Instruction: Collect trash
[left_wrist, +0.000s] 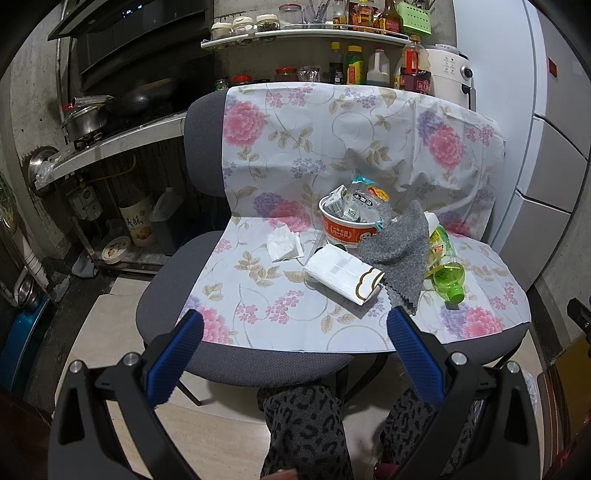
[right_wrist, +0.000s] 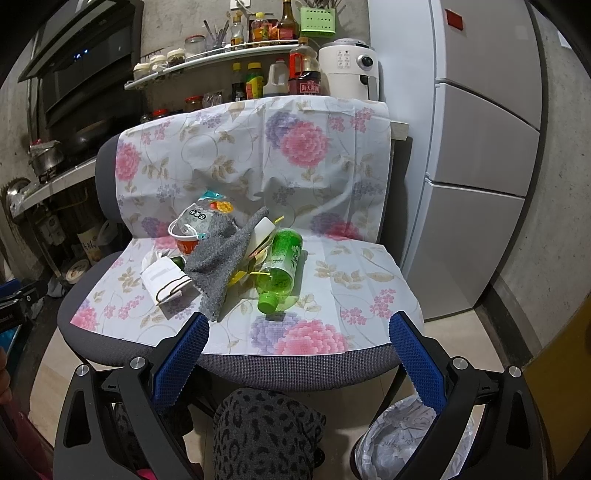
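Trash (right_wrist: 229, 254) lying piled on chair (right_wrist: 258, 369) | left hand-held gripper (left_wrist: 295, 325), right hand-held gripper (right_wrist: 299, 328) both hovering apart, empty | advising: be pinching bottle (right_wrist: 280, 266) mid-body, then carrying to bin (right_wrist: 399, 443).

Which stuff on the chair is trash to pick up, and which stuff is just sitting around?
Trash job: green bottle, noodle cup stuffed with wrappers, crumpled tissue, lined bin.

Just around: sauce bottles, wok, fridge. Grey cloth: unsure.
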